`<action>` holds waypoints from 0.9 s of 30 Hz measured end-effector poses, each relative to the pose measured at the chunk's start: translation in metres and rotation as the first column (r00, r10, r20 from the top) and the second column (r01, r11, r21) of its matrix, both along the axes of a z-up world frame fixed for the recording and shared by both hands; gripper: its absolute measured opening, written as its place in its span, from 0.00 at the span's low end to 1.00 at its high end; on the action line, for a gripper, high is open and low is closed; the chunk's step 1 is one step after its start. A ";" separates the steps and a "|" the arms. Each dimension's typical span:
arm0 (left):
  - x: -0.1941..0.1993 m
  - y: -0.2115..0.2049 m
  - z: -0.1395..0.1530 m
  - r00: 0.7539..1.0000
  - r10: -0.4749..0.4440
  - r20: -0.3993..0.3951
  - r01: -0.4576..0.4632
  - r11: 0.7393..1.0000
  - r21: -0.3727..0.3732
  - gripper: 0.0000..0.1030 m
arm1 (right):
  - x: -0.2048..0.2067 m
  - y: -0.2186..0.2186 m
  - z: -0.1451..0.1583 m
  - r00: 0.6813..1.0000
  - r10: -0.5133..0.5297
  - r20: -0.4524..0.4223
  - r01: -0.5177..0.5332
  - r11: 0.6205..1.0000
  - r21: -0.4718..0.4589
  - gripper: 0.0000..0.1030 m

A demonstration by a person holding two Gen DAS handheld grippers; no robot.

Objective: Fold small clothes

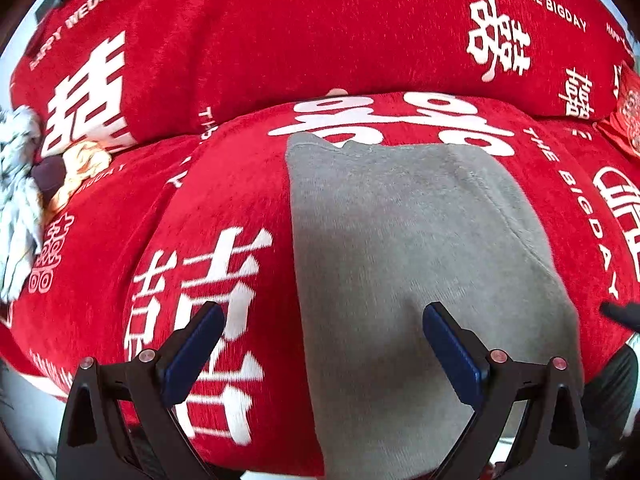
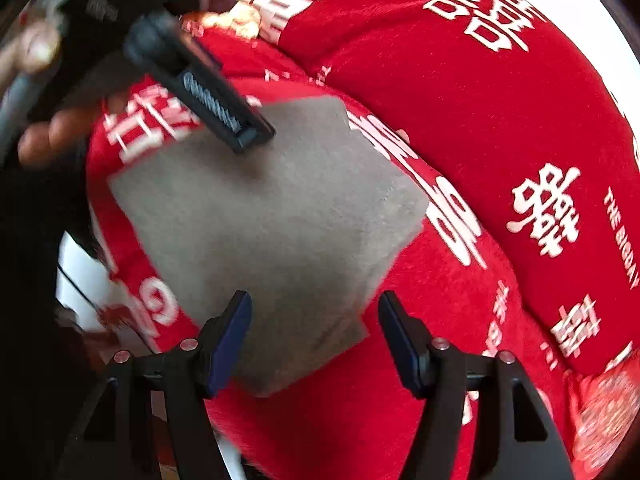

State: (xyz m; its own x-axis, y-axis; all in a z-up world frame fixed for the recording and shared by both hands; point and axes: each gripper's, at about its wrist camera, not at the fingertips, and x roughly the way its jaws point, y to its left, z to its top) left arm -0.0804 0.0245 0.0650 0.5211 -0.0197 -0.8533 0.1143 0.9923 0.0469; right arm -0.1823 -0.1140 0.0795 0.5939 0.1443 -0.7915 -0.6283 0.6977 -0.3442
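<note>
Grey fleece garment (image 1: 420, 264) lies folded flat on red sofa cover (image 1: 224, 80), near edge overhanging seat front. Your left gripper (image 1: 324, 344) and right gripper (image 2: 314, 336): both jaws spread, nothing held. Risk: finger snags loose near corner, fold springs open, garment slides off.

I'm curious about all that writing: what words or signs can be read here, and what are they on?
"HAPPY WEDDING": red plush cover, back cushion, upper left.
"THE BIGDAY": same cover, upper right and right of the grey folded cloth.
White double-happiness signs: all over the cover.
Small red item, far right: pattern unreadable.
</note>
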 end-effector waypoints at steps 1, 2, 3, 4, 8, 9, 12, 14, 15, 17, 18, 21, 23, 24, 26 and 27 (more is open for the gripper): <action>-0.004 0.000 0.000 1.000 0.010 0.005 -0.010 1.000 0.007 0.97 | -0.005 0.002 0.006 1.000 0.000 0.002 0.000 0.998 0.055 0.68; -0.008 0.000 -0.002 1.000 0.022 0.008 -0.022 1.000 0.019 0.97 | -0.009 0.005 0.009 1.000 0.001 -0.003 0.000 0.996 0.091 0.70; -0.011 0.001 -0.004 0.999 0.037 0.009 -0.038 0.999 0.035 0.97 | -0.012 0.008 0.012 1.000 0.004 -0.014 -0.002 0.991 0.133 0.74; -0.013 0.003 -0.005 0.999 0.044 0.006 -0.044 0.998 0.039 0.97 | -0.014 0.012 0.013 1.000 0.009 -0.020 -0.006 0.988 0.156 0.74; -0.021 0.006 -0.016 0.998 0.056 -0.018 -0.055 0.997 0.053 0.97 | -0.016 0.023 -0.007 0.995 0.039 -0.094 -0.020 0.981 0.192 0.74; -0.023 0.007 -0.018 0.998 0.058 -0.020 -0.057 0.997 0.056 0.97 | -0.009 0.024 -0.028 0.988 -0.012 -0.151 0.033 0.990 0.138 0.74; -0.033 0.007 -0.018 0.998 0.065 -0.017 -0.064 0.997 0.053 0.97 | 0.001 0.019 -0.041 0.974 -0.122 -0.194 0.140 0.987 0.084 0.74; -0.039 0.005 -0.014 0.998 0.067 -0.004 -0.067 0.996 0.054 0.97 | 0.002 0.011 -0.033 0.967 -0.156 -0.204 0.186 0.972 0.142 0.74; -0.042 0.003 -0.012 0.998 0.067 0.003 -0.067 0.996 0.055 0.97 | 0.001 0.008 -0.026 0.966 -0.164 -0.199 0.198 0.966 0.167 0.74; -0.045 -0.001 -0.010 0.997 0.074 0.011 -0.075 0.996 0.052 0.97 | -0.002 0.007 -0.009 0.969 -0.197 -0.149 0.223 0.957 0.185 0.74; -0.046 -0.002 -0.009 0.997 0.076 0.013 -0.076 0.996 0.046 0.97 | -0.004 0.008 0.000 0.969 -0.220 -0.113 0.238 0.953 0.186 0.75; -0.048 -0.004 -0.007 0.997 0.073 0.020 -0.074 0.997 0.011 0.97 | -0.008 0.010 0.014 0.962 -0.265 -0.069 0.273 0.941 0.200 0.76; -0.051 -0.005 -0.006 0.996 0.079 0.043 -0.078 0.997 -0.012 0.97 | -0.006 0.010 0.017 0.954 -0.292 -0.070 0.301 0.930 0.213 0.76; -0.053 -0.005 -0.004 0.994 0.092 0.058 -0.091 0.996 -0.021 0.97 | -0.003 0.007 0.017 0.950 -0.304 -0.069 0.312 0.926 0.214 0.76; -0.055 -0.003 -0.006 0.994 0.095 0.046 -0.093 0.994 -0.058 0.97 | -0.002 0.004 0.018 0.942 -0.328 -0.069 0.335 0.917 0.217 0.76; -0.054 -0.004 -0.009 0.996 0.082 0.019 -0.080 0.994 -0.070 0.97 | 0.000 0.003 0.019 0.938 -0.337 -0.076 0.346 0.912 0.221 0.76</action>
State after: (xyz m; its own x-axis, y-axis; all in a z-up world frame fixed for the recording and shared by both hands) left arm -0.1340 0.0205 0.0561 0.5419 -0.0348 -0.8397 0.0330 0.9993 -0.0201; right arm -0.1827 -0.1114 0.0987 0.6111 0.1165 -0.7829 -0.3464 0.9287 -0.1323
